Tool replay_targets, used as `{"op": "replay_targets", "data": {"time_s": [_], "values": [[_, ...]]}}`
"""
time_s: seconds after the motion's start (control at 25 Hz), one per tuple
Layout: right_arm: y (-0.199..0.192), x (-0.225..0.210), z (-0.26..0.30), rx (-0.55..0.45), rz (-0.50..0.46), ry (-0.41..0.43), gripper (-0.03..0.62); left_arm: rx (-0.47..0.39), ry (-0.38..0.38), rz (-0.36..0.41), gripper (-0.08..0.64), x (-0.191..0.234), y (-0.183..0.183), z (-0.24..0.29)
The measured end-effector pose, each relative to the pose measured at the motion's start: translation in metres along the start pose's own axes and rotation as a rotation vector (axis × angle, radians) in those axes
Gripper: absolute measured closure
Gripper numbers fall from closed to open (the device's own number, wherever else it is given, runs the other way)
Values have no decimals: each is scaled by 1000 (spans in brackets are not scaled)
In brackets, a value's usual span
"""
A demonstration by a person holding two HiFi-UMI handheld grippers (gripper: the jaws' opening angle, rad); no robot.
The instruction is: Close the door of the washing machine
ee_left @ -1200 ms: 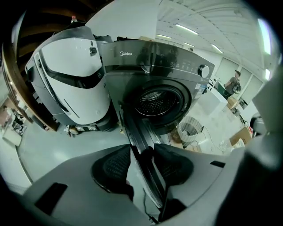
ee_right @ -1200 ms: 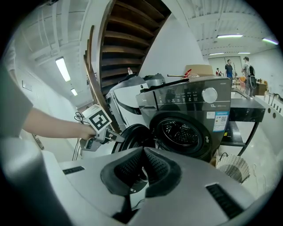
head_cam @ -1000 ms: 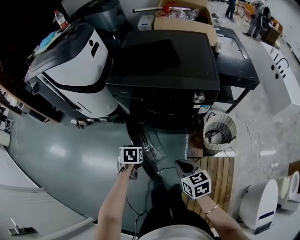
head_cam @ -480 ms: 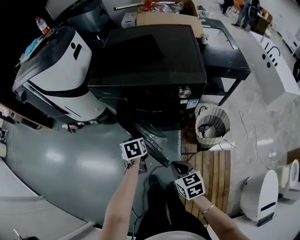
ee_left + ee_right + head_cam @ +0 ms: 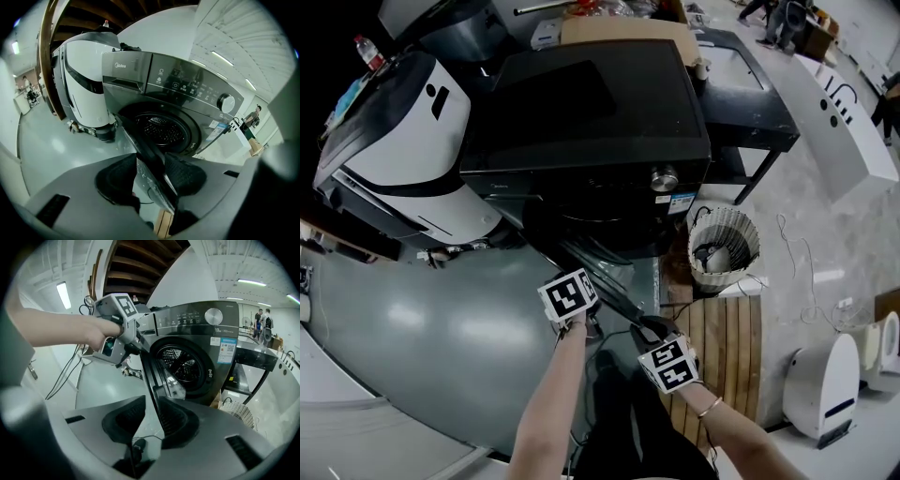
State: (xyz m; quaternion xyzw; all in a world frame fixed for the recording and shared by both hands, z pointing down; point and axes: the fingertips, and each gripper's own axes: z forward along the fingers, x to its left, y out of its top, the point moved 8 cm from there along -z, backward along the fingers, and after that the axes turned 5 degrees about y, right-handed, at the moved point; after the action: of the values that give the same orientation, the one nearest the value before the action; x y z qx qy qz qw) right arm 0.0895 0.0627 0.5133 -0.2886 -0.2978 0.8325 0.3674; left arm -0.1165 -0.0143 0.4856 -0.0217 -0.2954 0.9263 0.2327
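While the door (image 5: 149, 154) of the washing machine (image 5: 581, 122) stands swung out from its front, its free edge runs between the jaws of both tools. The left gripper (image 5: 150, 171) has its ribbed black pads closed narrowly against the door's two faces. Just below it on the same edge, the right gripper (image 5: 152, 416) clamps the thin dark rim in the same way. Straight ahead of both lies the drum (image 5: 180, 364), a perforated metal cylinder ringed by a glossy black front. The right gripper view alone shows the door's clear bowl-shaped glass (image 5: 176, 387) and the hand holding the left tool. The head view alone shows a pleated pale basket (image 5: 724, 248) off to the right gripper's right. It holds something rounded and grey that I cannot identify, and it stands near wooden slats (image 5: 727, 347). A silver knob (image 5: 664, 178) sits above the drum opening.
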Motion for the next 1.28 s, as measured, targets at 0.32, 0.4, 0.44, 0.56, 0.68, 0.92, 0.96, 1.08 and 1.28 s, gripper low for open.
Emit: {"op": "replay_targets", "data": {"time_s": [0.32,0.4,0.44,0.56,0.68,0.92,0.96,1.08,1.28], "values": [[-9,-4,64,145,-150,-21,446,-23,-15,-41,354,3,-1,7],[-10,-3,77,183,-197,-29,458,-23,-21,-50,354,4,-1,8],[-10,-2,82,199,-218,-34,472,-23,-24,-53,354,5,-1,8],[-9,-2,90,227,-257,-65,503,-22,-34,-61,354,7,-1,9],[-7,-4,93,228,-233,-60,518,-16,-46,-70,353,9,0,9],[-8,-9,94,212,-198,-16,517,-1,-114,-122,371,17,1,5],[-8,-9,95,211,-193,-14,517,-5,-130,-135,380,19,0,2],[-10,-11,95,202,-161,-20,515,-46,-169,-136,385,25,-4,-12],[-8,-19,93,214,-85,-25,506,-119,-287,-3,352,36,-11,-36]]}}
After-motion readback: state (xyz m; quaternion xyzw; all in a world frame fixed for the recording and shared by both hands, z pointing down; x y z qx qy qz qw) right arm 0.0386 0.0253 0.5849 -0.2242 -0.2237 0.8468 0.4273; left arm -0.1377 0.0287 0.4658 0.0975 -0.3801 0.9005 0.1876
